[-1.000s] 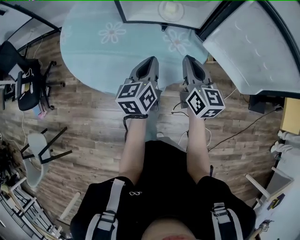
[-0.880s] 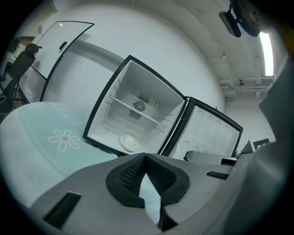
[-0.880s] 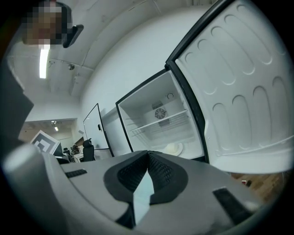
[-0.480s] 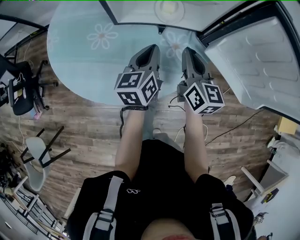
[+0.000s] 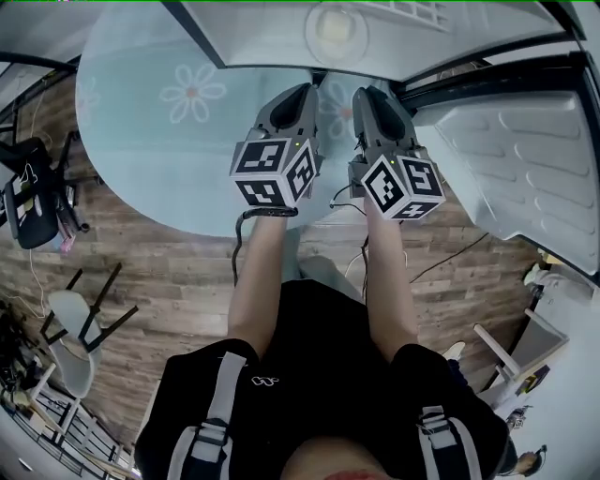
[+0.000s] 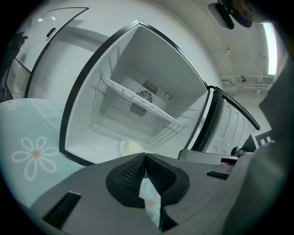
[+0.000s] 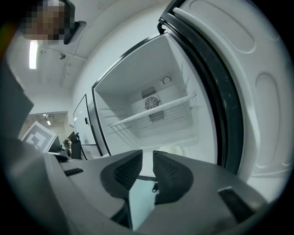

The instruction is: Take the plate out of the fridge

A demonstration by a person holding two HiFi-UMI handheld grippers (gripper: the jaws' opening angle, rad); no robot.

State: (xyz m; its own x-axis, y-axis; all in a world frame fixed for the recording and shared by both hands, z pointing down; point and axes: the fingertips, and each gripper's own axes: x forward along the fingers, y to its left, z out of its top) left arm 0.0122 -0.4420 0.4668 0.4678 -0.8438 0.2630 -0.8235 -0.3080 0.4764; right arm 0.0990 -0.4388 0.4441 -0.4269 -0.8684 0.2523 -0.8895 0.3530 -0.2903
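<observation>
The fridge (image 5: 281, 37) stands open ahead of me. A pale round plate (image 5: 335, 28) lies on its bottom floor, under the wire shelf (image 6: 138, 102). The left gripper view shows the plate (image 6: 130, 148) just beyond my left gripper (image 6: 145, 158), whose jaws are shut and hold nothing. In the right gripper view only the plate's edge (image 7: 177, 149) shows above my right gripper (image 7: 148, 157). Its jaws have just been opening and now stand apart with nothing between them. Seen from the head, both grippers, left (image 5: 302, 91) and right (image 5: 366, 94), are side by side before the fridge opening.
The fridge door (image 5: 525, 141) hangs open on the right, close to my right gripper. A pale blue rug with daisies (image 5: 187, 94) covers the wooden floor in front of the fridge. Chairs (image 5: 28, 197) stand at the left, and a cable (image 5: 450, 258) trails on the floor.
Both grippers have moved forward toward the open fridge, and the fridge and plate now sit nearer in the head view.
</observation>
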